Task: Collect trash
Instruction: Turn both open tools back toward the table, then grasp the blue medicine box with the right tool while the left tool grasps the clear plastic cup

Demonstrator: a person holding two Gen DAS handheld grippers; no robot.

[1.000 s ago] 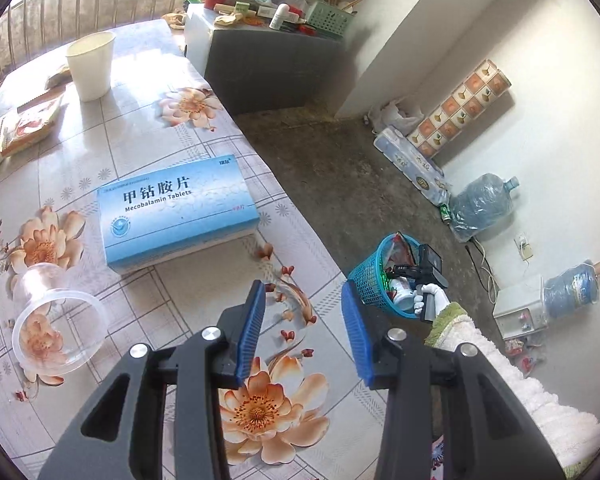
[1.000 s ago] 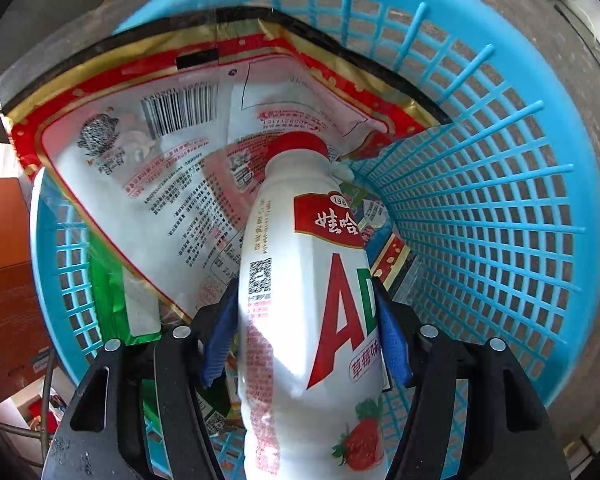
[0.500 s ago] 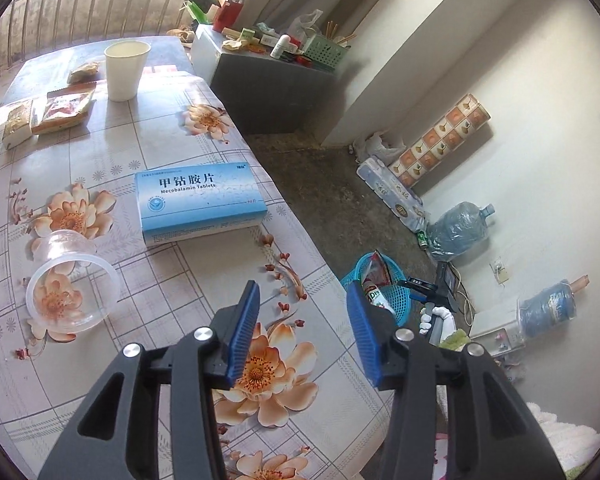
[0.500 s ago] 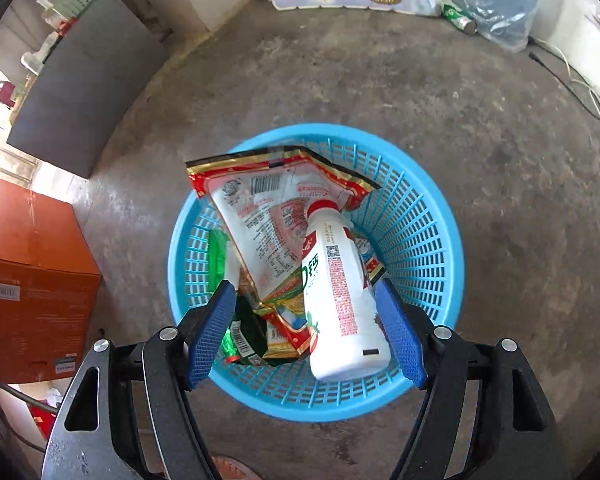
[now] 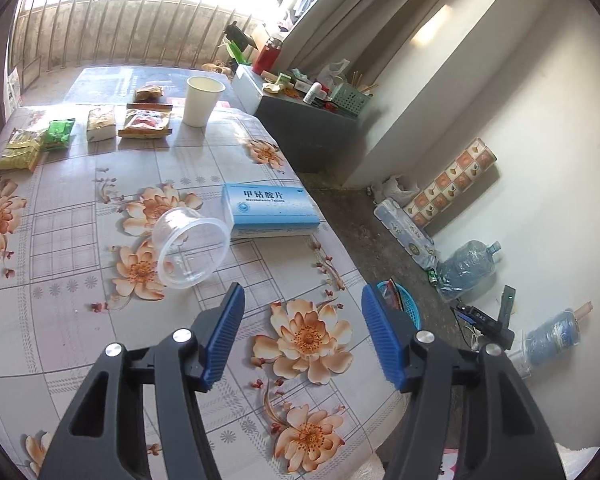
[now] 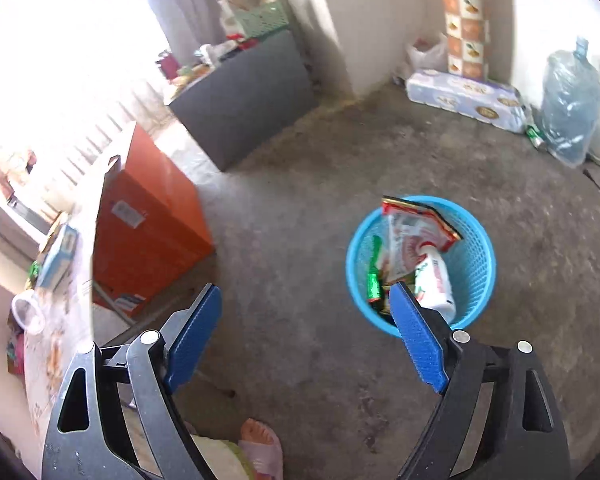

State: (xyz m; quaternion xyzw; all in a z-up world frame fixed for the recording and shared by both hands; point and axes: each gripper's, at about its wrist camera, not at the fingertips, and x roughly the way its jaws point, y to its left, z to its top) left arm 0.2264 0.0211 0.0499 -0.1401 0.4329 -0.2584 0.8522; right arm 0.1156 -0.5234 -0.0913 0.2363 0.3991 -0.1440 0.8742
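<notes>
Cup (image 5: 190, 246) on its side, ahead-left of left tongs (image 5: 302, 338), mouth facing them; jaws just widened, empty. Right tongs (image 6: 306, 338) agape, empty, farther off, over floor by bin (image 6: 476, 264).

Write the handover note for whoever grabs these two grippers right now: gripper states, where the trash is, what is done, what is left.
Left gripper: open and empty over the floral table; its jaws have just been opening.
Right gripper: open and empty above the floor, jaws just opened wider.
Done: the white drink bottle now lies in the blue basket with a red snack wrapper and a green wrapper.
Left on the table: the clear plastic cup on its side, the blue tablet box, the paper cup, and snack packets along the far edge.
Suggested next: the clear cup, nearest the left gripper.
</notes>
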